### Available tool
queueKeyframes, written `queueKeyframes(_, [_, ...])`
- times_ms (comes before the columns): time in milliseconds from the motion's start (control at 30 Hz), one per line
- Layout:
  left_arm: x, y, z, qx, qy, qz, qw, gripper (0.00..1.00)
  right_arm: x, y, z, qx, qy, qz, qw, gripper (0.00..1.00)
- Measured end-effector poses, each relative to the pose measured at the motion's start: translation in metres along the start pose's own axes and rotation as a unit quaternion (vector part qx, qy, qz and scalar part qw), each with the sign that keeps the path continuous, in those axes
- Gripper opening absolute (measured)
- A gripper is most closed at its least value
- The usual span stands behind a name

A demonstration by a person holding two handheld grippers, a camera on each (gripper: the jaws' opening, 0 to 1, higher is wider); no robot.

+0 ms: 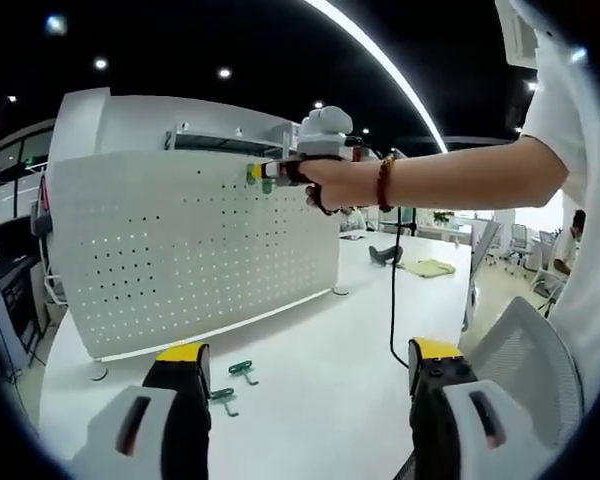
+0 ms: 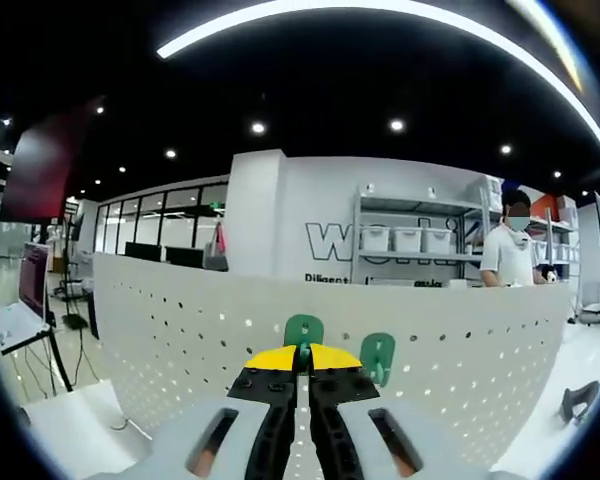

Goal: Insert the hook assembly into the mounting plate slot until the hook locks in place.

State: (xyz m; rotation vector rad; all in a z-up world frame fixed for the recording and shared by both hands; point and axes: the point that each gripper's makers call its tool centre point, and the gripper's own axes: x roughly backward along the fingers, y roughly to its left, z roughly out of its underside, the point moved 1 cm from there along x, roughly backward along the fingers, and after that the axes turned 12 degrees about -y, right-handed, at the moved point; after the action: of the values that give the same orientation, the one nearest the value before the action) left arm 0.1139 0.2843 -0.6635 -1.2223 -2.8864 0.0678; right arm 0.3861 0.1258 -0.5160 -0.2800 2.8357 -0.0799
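The white perforated mounting plate [image 1: 180, 250] stands upright on a white table [image 1: 320, 380]. My right gripper [image 1: 265, 175], held by a hand, is up against the plate's top right part. In the right gripper view its jaws [image 2: 302, 358] are shut on a green hook [image 2: 302, 328], which is pressed to the plate [image 2: 160, 330]. A second green hook [image 2: 377, 358] sits against the plate just to the right. My left gripper [image 1: 308, 352] hangs open and empty low over the table. Two more green hooks [image 1: 242, 370] [image 1: 223, 398] lie by its left jaw.
A black cable [image 1: 392, 300] hangs from the right hand down to the table. A green cloth [image 1: 428, 267] and a dark object [image 1: 385, 254] lie at the far end. A mesh chair back [image 1: 525, 350] is at the right. A person [image 2: 510, 250] stands behind the plate by shelves.
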Motion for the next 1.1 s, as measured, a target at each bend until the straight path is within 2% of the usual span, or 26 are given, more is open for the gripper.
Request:
queueKeyframes(567, [-0.003,0.006,0.004,0.011,0.001,-0.009,0.9999,0.83,-0.011,-0.002,0.012,-0.001,0.012,0.008,0.9999,0.01])
queueKeyframes(767, [-0.002,0.008,0.004,0.011,0.002,-0.011,0.9999,0.83,-0.011,-0.001,0.016,0.024,0.013,0.005,0.9996,0.01])
queueKeyframes(900, [0.0,0.008,0.007,0.01,0.008,-0.012,0.9999,0.83,-0.012,-0.001,0.016,0.018,0.012,0.008,0.9997,0.02])
queueKeyframes(1000, [0.001,0.008,0.006,0.01,0.006,-0.014,0.9998,0.82,-0.015,-0.001,0.016,0.023,0.023,0.007,0.9994,0.02])
queueKeyframes(1100, [0.001,0.009,0.007,0.012,0.006,-0.014,0.9998,0.82,-0.018,-0.001,0.014,0.001,0.018,0.009,0.9998,0.03])
